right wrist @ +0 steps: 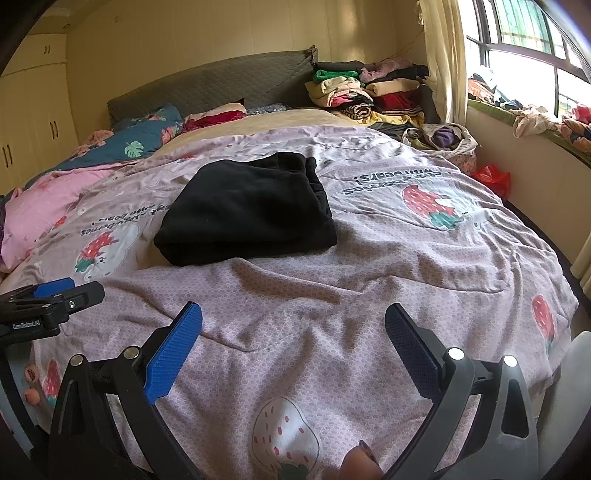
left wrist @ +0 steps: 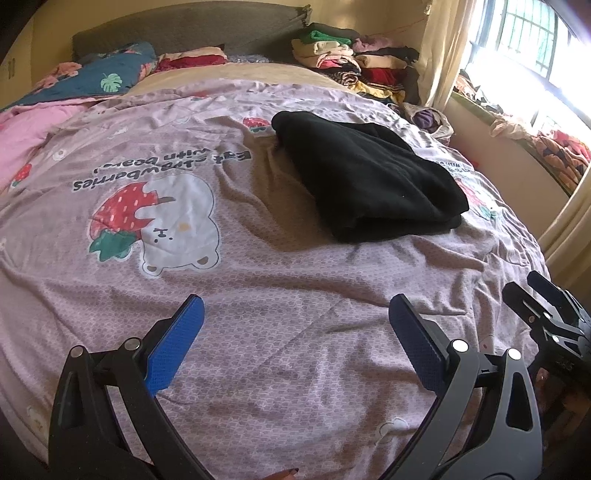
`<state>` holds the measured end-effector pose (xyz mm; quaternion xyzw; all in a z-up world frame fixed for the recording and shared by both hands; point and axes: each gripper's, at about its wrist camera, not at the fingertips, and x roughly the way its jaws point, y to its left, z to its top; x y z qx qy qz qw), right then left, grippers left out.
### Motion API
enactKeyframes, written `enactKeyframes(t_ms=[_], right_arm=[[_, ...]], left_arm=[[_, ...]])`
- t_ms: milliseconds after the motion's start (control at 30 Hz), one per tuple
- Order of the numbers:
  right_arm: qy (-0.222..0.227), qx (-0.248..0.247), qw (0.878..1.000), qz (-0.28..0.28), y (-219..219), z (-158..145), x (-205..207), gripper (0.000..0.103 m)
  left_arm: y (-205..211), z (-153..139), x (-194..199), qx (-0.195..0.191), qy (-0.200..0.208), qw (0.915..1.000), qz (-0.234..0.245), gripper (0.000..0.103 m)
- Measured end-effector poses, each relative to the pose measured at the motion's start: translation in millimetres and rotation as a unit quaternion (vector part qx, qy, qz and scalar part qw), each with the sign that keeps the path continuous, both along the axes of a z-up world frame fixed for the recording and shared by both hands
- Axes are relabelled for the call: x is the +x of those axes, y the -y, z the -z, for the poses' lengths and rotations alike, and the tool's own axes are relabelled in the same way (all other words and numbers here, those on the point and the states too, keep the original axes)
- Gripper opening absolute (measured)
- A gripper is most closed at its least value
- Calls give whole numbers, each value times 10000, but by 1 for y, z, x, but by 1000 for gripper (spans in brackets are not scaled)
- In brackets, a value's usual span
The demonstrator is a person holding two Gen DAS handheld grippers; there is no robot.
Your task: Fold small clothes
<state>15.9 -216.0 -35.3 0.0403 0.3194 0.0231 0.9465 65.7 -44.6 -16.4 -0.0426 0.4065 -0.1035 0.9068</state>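
My left gripper (left wrist: pixel 296 314) hangs above the bed with its blue-padded fingers (left wrist: pixel 173 343) spread wide and nothing between them, only the wrinkled lilac bedspread (left wrist: pixel 280 354) below. My right gripper (right wrist: pixel 293 321) sits the same way, fingers far apart and empty, hovering over the near part of the same bedspread. The two are side by side: from the left wrist view the right gripper shows at the right edge, and from the right wrist view the left gripper shows at the left edge. Ahead of both, well beyond the fingertips, lies the folded black garment (left wrist: pixel 369 177), a thick flat bundle resting on the bedspread; it is ahead and to the right of my left gripper, and ahead and a little left of my right one (right wrist: pixel 247 214). Neither gripper touches it. Just left of it from the left gripper is a print of a bear and strawberry (left wrist: pixel 155 225) with lettering above. Farther ahead, at the head of the bed, a grey headboard (left wrist: pixel 192 33) stands, with a blue leaf-patterned quilt (left wrist: pixel 99 81) to the left and a pile of folded clothes (left wrist: pixel 354 62) to the right. Far right, a window (right wrist: pixel 524 55) lets in bright light.
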Motion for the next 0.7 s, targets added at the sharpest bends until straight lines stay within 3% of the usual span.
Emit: enactKeyframes(t_ms=[267,333,433,467,500,567,700], right_arm=[[159,207,9984,503,33,-9,-17,99],[280,203,9945,992,67,-15,-26,99],[268,119,9804,1948,134,-17,-37,99],[255,57,9722,2328,160,-15,-42,99],[95,-101,9530,3027,204,-10,-51,99],[-184,-111,9229,3845,263,1,-64,99],[-945,-77,8320,5466,405,43,-104,99]], left_arm=[[-1,1,1,78,-41,10000,-43,94],[-5,1,5,174,-60,9998,-121,94],[-28,1,17,-42,-256,9994,-225,94],[-39,-1,22,-59,-282,9991,-319,94],[-55,-3,29,-47,-301,9983,-492,94],[-98,-12,44,28,-198,9946,-1018,94],[-218,-14,76,448,-251,9744,-2191,94]])
